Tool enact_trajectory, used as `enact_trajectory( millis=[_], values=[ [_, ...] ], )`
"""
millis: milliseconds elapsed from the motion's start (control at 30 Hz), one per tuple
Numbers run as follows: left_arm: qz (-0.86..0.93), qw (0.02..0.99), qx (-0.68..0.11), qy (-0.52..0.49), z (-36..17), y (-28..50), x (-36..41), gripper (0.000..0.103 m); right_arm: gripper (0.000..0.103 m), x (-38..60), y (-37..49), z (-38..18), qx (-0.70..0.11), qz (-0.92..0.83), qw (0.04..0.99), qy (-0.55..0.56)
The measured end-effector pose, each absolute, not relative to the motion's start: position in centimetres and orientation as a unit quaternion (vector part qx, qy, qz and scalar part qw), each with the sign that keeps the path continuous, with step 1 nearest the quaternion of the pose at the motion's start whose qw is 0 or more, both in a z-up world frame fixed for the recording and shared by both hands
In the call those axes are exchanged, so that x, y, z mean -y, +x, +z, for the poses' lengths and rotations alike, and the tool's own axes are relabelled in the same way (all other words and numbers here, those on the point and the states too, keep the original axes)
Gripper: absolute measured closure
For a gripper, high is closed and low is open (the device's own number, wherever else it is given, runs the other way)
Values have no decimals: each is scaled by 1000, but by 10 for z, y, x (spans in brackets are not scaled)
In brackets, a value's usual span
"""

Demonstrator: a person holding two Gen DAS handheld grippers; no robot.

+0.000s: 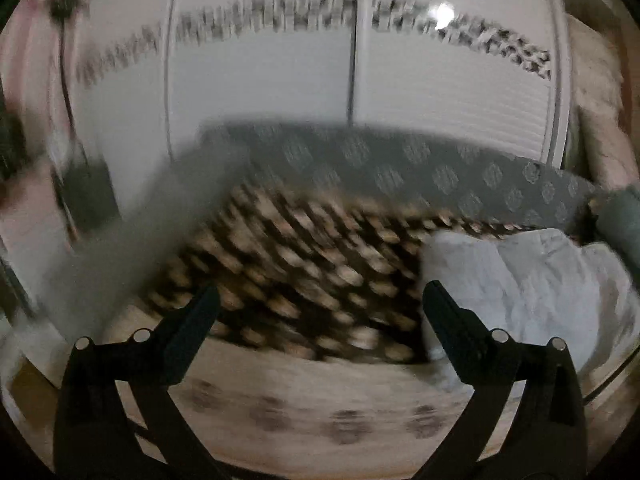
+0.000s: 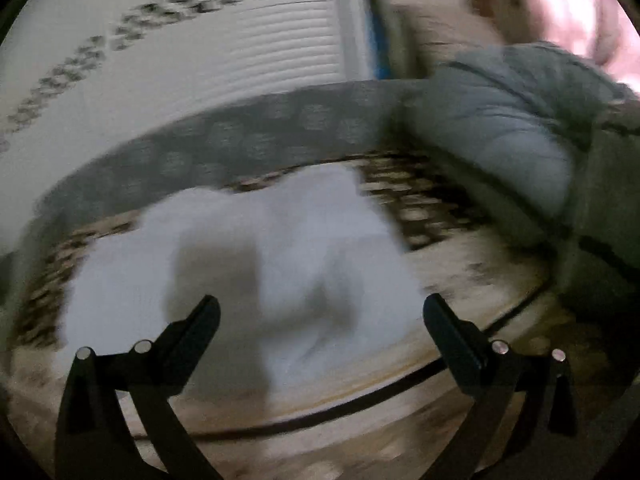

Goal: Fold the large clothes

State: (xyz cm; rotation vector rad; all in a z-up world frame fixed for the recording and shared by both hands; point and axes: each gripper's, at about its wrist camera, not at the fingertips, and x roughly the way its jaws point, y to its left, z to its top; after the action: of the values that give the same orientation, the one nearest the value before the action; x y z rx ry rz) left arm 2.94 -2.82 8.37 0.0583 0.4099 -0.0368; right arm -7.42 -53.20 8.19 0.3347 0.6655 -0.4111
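White wardrobe doors (image 1: 260, 80) are seen behind a patterned bed (image 1: 304, 264). Left gripper (image 1: 320, 312) is spread wide, empty; white garment (image 1: 532, 280) is crumpled at its 2 o'clock. Right gripper (image 2: 320, 320) is wide too, with the garment (image 2: 260, 264) at 12 o'clock. No writing is legible.

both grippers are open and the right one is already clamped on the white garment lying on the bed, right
Not quite. In the right wrist view the right gripper is open and holds nothing; the white garment lies loose on the bed. The left gripper is open too.
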Motion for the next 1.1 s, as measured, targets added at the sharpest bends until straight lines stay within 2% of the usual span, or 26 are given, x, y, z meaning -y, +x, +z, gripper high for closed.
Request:
enact_trajectory(
  millis=[67, 167, 267, 367, 500, 633, 800, 933, 1100],
  values=[
    [9, 980, -183, 85, 90, -13, -7, 3, 2, 510, -79, 83, -333, -116, 919, 175],
    [51, 973, -195, 108, 90, -44, -31, 3, 2, 487, -95, 95, -311, -92, 935, 144],
    [80, 978, -193, 9, 104, -72, -61, 3, 2, 486, -106, 108, -270, -100, 949, 131],
    [82, 979, -177, -57, 114, -99, -73, 3, 2, 496, -111, 106, -281, -134, 933, 181],
    [63, 985, -160, -7, 105, -105, -48, 3, 2, 497, -140, 109, -255, -89, 923, 275],
    [52, 972, -224, 49, 81, -81, -21, 3, 2, 460, -144, 127, -223, -59, 955, 187],
    [37, 955, -276, 102, 60, -62, 2, 3, 2, 414, -124, 125, -255, -127, 957, 59],
    [35, 960, -265, 87, 62, -69, -4, 3, 2, 400, -126, 127, -252, -166, 953, 18],
    [49, 960, -275, 30, 64, -72, -27, 3, 2, 402, -134, 136, -245, -170, 954, 24]
  ],
)
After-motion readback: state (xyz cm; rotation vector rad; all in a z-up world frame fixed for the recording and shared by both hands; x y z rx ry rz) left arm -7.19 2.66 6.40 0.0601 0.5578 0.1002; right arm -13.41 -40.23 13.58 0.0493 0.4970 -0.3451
